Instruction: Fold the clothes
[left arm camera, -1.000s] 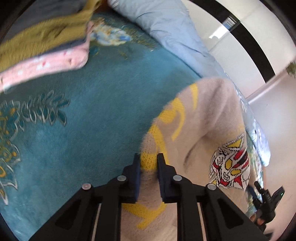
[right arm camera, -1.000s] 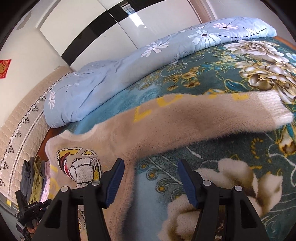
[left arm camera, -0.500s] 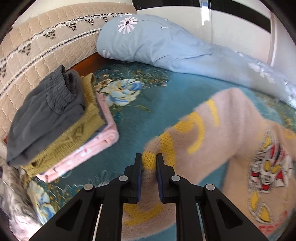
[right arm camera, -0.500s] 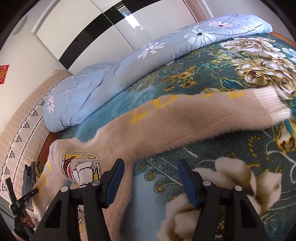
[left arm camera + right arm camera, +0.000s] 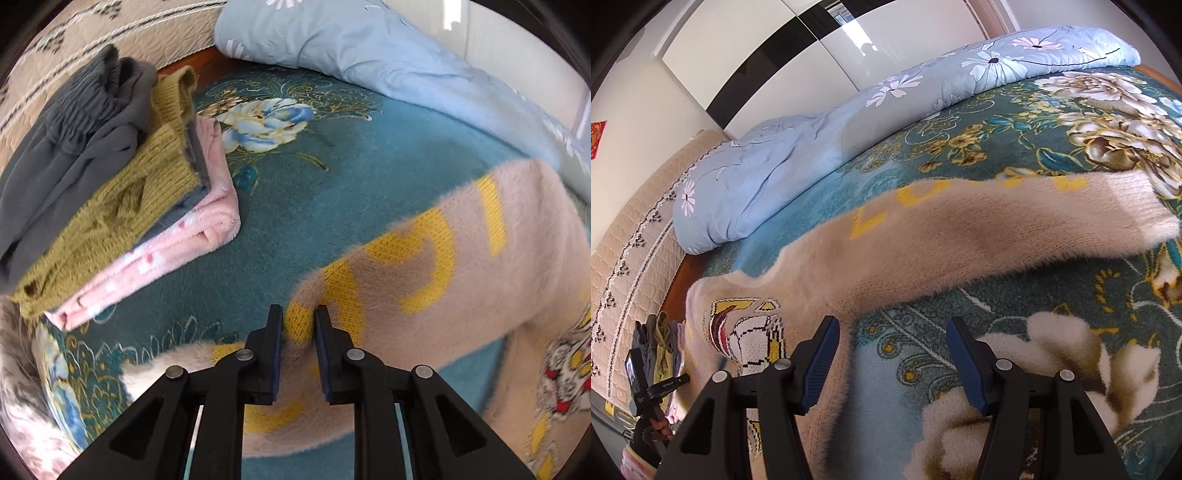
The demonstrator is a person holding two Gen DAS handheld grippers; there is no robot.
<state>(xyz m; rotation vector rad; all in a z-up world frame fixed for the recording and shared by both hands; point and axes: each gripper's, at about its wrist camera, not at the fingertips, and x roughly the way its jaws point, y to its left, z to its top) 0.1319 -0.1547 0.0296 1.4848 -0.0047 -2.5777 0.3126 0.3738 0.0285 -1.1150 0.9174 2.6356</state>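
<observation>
The left gripper (image 5: 298,323) pinches a sleeve of the beige sweater (image 5: 461,258), which lies across the teal blanket (image 5: 332,184). At ten o'clock sits a stack of folded clothes (image 5: 110,177); at one o'clock, a blue quilt (image 5: 369,48). The right gripper (image 5: 892,350) is spread wide over the blanket beside the sweater's other sleeve (image 5: 997,229).

A fuzzy beige sweater (image 5: 480,266) with yellow knitted lettering on its sleeves and a red, yellow and white cartoon patch on the chest lies spread across the teal floral bed cover. One sleeve (image 5: 997,229) stretches out flat to the side, cuff at the far end. The other sleeve (image 5: 388,269) is lifted and bunched at a pinched fold. Near the headboard sits a stack of folded clothes (image 5: 110,184): grey on top, olive knit beneath, pink fleece at the bottom.
</observation>
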